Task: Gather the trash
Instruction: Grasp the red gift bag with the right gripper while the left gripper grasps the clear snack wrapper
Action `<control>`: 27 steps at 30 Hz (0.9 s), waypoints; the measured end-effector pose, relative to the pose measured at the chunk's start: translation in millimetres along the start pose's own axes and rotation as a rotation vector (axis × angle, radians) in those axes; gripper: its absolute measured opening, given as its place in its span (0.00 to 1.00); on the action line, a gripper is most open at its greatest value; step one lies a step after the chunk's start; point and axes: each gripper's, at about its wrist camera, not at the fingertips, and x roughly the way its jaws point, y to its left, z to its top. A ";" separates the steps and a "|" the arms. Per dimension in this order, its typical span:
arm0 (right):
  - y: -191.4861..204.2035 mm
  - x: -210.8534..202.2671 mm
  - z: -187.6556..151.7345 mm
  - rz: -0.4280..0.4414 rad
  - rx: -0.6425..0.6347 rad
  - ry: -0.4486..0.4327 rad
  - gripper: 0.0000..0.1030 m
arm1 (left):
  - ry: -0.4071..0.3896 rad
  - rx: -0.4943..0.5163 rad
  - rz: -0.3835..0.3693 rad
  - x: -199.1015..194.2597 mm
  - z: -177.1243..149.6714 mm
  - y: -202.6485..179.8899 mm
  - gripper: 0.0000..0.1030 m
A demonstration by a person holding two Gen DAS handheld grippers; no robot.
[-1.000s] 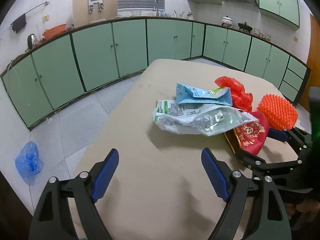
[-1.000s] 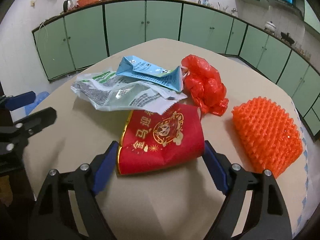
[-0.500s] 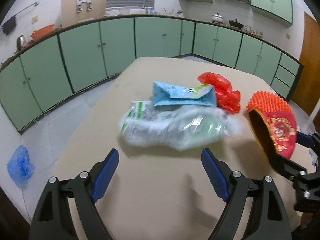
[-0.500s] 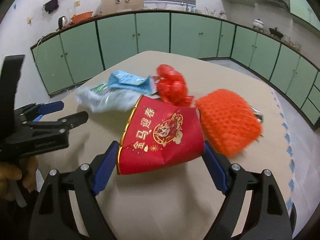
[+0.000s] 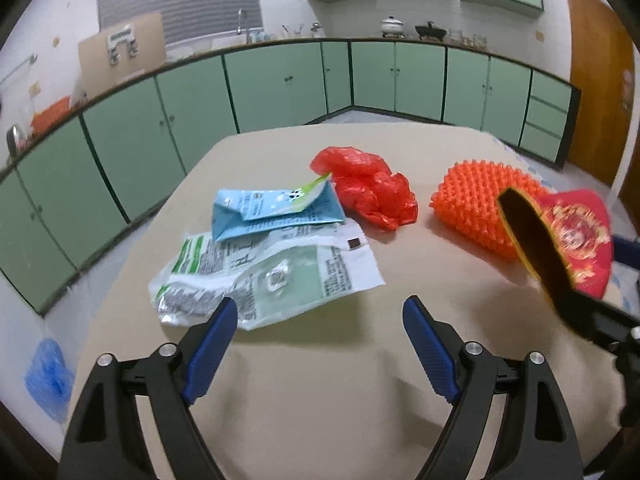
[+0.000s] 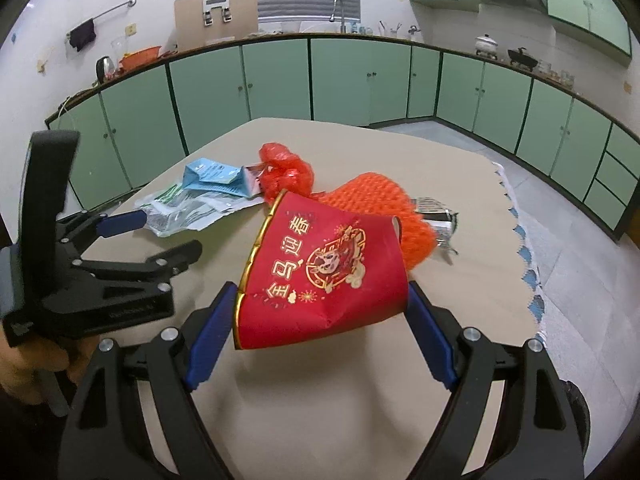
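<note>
A red paper cup point(image 6: 324, 276) with gold print hangs above the beige table point(image 6: 360, 400), tilted on its side, with my right gripper point(image 6: 320, 296) shut on it. In the left wrist view the cup point(image 5: 572, 240) shows at the far right with its dark mouth facing left. My left gripper point(image 5: 320, 312) stands open over the table with nothing between its pads. Its left fingertip is at the near edge of a crumpled white and green wrapper point(image 5: 272, 276). Behind the wrapper lie a blue carton point(image 5: 276, 212), a red plastic bag point(image 5: 368, 192) and an orange spiky foam net point(image 5: 476, 200).
A small silver wrapper point(image 6: 436, 212) lies behind the orange net. A blue bag point(image 5: 48, 376) sits on the floor to the left of the table. Green cabinets point(image 5: 280, 84) line the walls. The table's right edge point(image 6: 524, 264) has a scalloped trim.
The right gripper has lifted the red cup off the table and carried it right, away from the pile. The left gripper has slid closer to the white and green wrapper.
</note>
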 end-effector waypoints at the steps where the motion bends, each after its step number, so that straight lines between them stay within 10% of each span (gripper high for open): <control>1: -0.6 -0.8 0.0 0.000 0.002 -0.002 0.78 | 0.001 0.014 0.014 3.5 1.7 -1.9 0.81; 6: -2.8 -3.5 0.3 0.002 0.008 -0.011 0.78 | 0.031 0.032 0.034 25.5 7.0 -4.2 0.69; 8: -3.8 -5.1 0.4 0.000 0.009 -0.013 0.78 | 0.045 0.014 0.013 28.2 6.8 -2.8 0.35; 11: -4.2 -9.0 0.2 -0.001 0.011 -0.015 0.78 | 0.011 -0.007 -0.014 19.6 5.9 -2.6 0.13; 27: -2.4 -64.3 -7.3 -0.025 0.018 -0.071 0.78 | -0.078 -0.048 -0.021 -82.3 -5.5 -18.0 0.01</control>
